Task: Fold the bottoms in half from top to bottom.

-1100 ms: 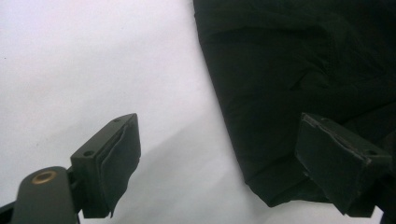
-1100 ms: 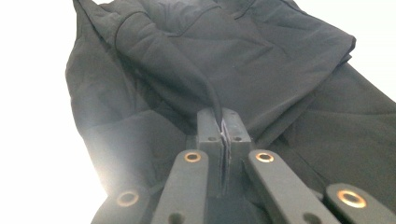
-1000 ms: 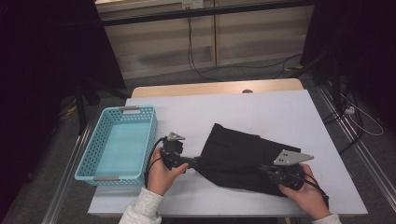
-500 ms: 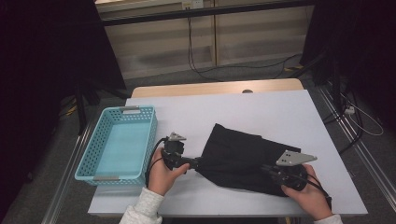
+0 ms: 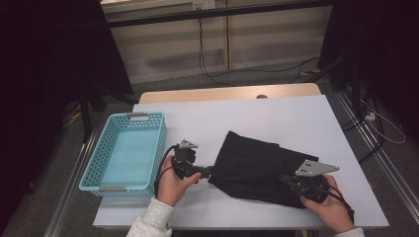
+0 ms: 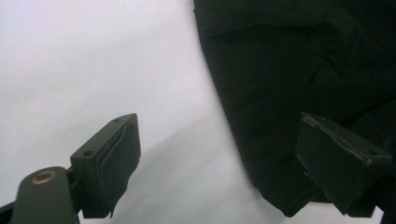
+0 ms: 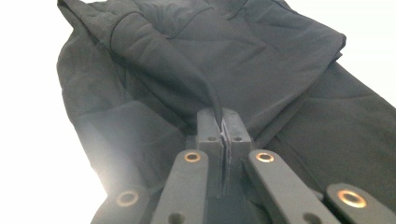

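I hold a black garment (image 5: pixel 257 168) by one fold at the counter's (image 5: pixel 257 118) near edge.

My right gripper (image 7: pixel 223 135) has its fingers (image 7: pixel 208 128) pinched tight on a raised fold of the cloth, near the near right corner. My left gripper (image 6: pixel 219 163) stands with its fingers (image 6: pixel 112 163) wide apart at the garment's left edge, one over the bare counter, the other over the cloth, gripping nothing. The garment lies folded and flat between my hands, toward the near edge; a blue basket (image 5: pixel 123 153) sits at the left edge, well apart.

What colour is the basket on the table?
The basket is light turquoise blue, with a perforated wall. The high view shows it best.
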Demonstrator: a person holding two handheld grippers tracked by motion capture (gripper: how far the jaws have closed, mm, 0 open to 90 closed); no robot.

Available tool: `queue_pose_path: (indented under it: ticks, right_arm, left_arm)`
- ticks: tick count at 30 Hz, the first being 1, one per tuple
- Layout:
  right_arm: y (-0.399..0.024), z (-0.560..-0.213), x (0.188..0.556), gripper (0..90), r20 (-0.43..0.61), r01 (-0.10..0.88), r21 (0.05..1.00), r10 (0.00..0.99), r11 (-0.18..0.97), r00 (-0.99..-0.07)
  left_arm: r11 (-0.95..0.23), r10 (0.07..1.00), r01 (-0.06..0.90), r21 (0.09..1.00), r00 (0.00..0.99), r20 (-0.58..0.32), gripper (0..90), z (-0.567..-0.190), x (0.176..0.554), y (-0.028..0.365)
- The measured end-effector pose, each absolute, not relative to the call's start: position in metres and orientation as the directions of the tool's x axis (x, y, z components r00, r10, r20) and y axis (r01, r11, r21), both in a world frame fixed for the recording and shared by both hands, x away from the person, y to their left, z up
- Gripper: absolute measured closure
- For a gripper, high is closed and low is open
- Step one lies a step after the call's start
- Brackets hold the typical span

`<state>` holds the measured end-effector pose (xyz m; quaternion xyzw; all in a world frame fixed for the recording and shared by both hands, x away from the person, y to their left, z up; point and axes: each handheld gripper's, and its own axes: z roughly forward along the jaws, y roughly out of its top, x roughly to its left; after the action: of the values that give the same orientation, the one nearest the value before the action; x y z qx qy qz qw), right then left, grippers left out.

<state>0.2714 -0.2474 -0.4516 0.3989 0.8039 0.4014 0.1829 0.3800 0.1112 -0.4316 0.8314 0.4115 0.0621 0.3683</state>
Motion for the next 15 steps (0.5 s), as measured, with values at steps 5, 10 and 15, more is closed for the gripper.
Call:
queue_pose_path:
  ticks: [5,10,15]
  right_arm:
    - [-0.2514,-0.4514,0.2702,88.2,0.028,0.497,0.793,0.793,0.353,-0.608]
    - [-0.2541,-0.4515,0.2690,88.2,0.031,0.500,0.794,0.798,0.346,-0.602]
    - [-0.2546,-0.4519,0.2690,88.2,0.031,0.501,0.792,0.797,0.349,-0.603]
  left_arm:
    - [-0.385,0.725,0.639,0.666,0.656,-0.209,13.8,-0.4314,0.3809,0.1113]
    - [-0.387,0.719,0.638,0.665,0.661,-0.215,12.7,-0.4303,0.3817,0.1118]
    - [-0.382,0.720,0.638,0.668,0.659,-0.217,12.2,-0.4300,0.3818,0.1124]
